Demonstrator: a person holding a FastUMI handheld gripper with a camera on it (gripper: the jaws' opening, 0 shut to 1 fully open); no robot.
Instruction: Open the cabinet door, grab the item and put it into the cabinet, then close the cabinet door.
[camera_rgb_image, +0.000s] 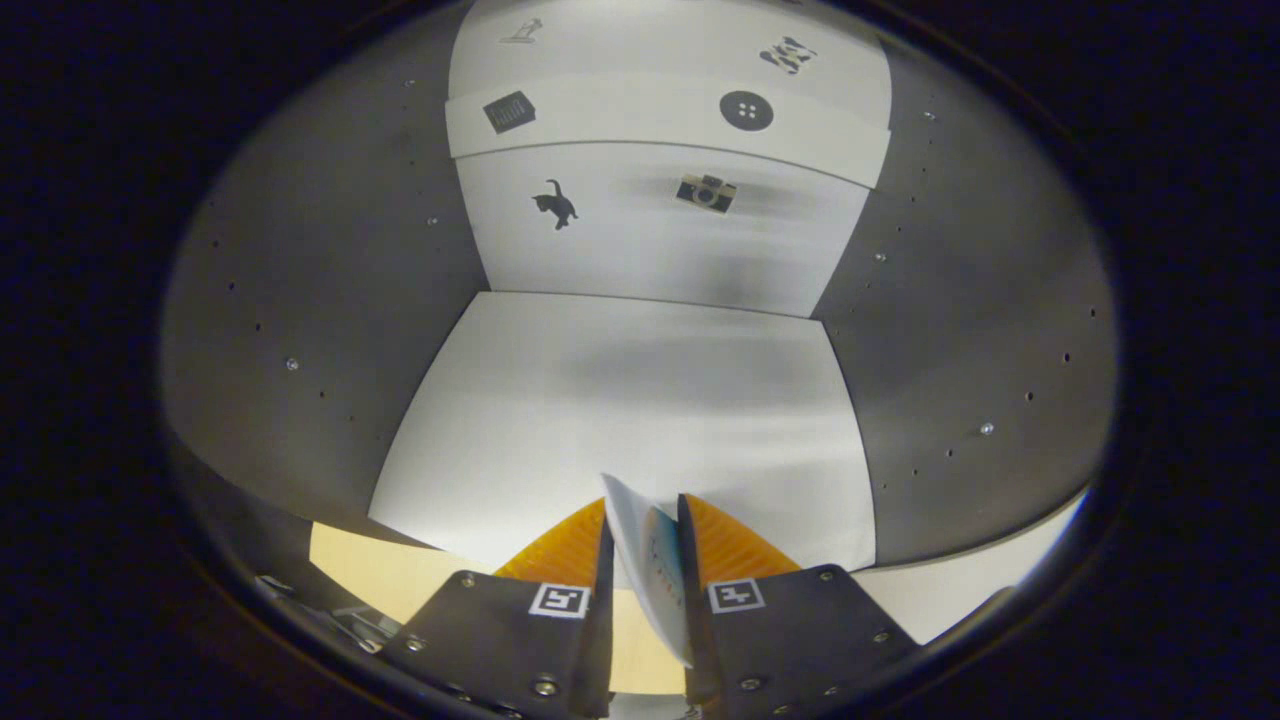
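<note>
My gripper (645, 545) is shut on a thin white packet (650, 560) with a bluish print, which stands on edge between the two fingers and leans a little to the left. The fingertips reach just inside the open cabinet. Its white floor (620, 400) spreads ahead of the fingers. Beyond it rises the white back wall (640, 240) with small stickers: a cat (556, 205) and a camera (706, 192). Higher up a white shelf edge (660, 112) carries a button sticker. Grey side walls (330, 300) with small holes and screws close the cabinet left and right.
The cabinet's pale wooden front edge (370, 570) runs under the fingers at lower left. A metal hinge (350, 625) sits at the lower left corner. The right grey wall (960, 350) stands close beside the packet's path.
</note>
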